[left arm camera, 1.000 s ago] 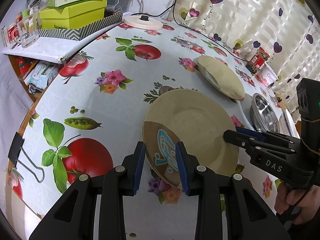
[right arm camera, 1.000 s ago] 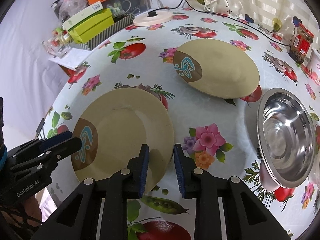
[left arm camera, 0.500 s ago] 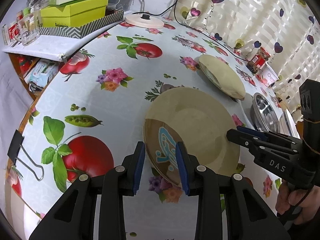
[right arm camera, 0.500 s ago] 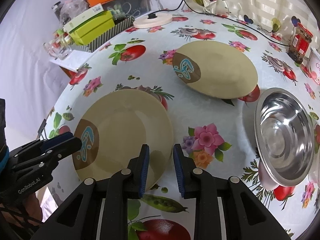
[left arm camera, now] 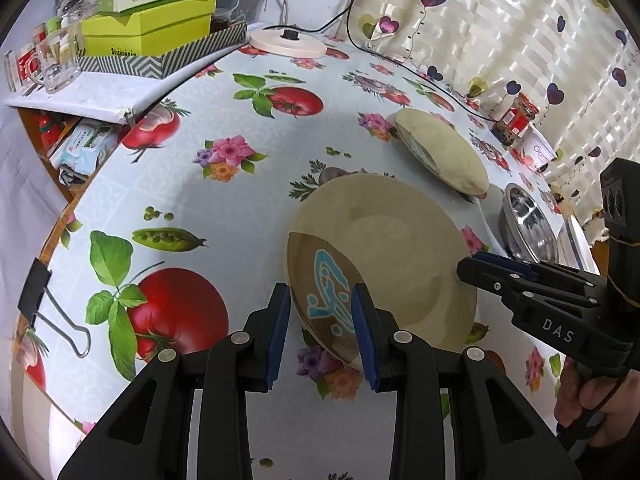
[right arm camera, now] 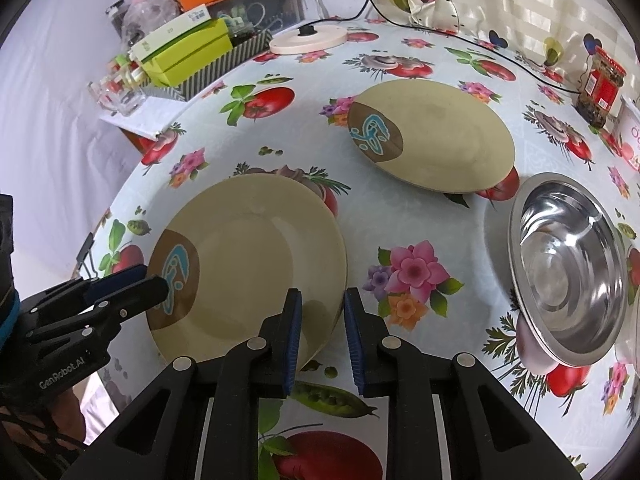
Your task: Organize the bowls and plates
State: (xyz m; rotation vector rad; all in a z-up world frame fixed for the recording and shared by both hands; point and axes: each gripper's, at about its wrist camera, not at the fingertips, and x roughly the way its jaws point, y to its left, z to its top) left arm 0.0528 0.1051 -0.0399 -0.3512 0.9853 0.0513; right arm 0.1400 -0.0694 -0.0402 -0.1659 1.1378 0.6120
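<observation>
A beige plate (left arm camera: pixel 384 256) with a brown patch and blue motif is held between both grippers, lifted off the table; it also shows in the right wrist view (right arm camera: pixel 248 268). My left gripper (left arm camera: pixel 322 320) is shut on its patterned rim. My right gripper (right arm camera: pixel 320 326) is shut on the opposite plain rim. A second matching plate (right arm camera: pixel 436 140) lies further back on the table (right arm camera: pixel 400 216). A steel bowl (right arm camera: pixel 568 264) sits to its right.
A tray with green boxes (left arm camera: pixel 156 36), a glass mug (left arm camera: pixel 60 60) and a round white lid (left arm camera: pixel 288 42) stand at the table's far left. A red jar (right arm camera: pixel 604 84) and a cable lie at the far right near the curtain.
The held plate has risen slightly and moved a little toward the second plate, both grippers moving with it.
</observation>
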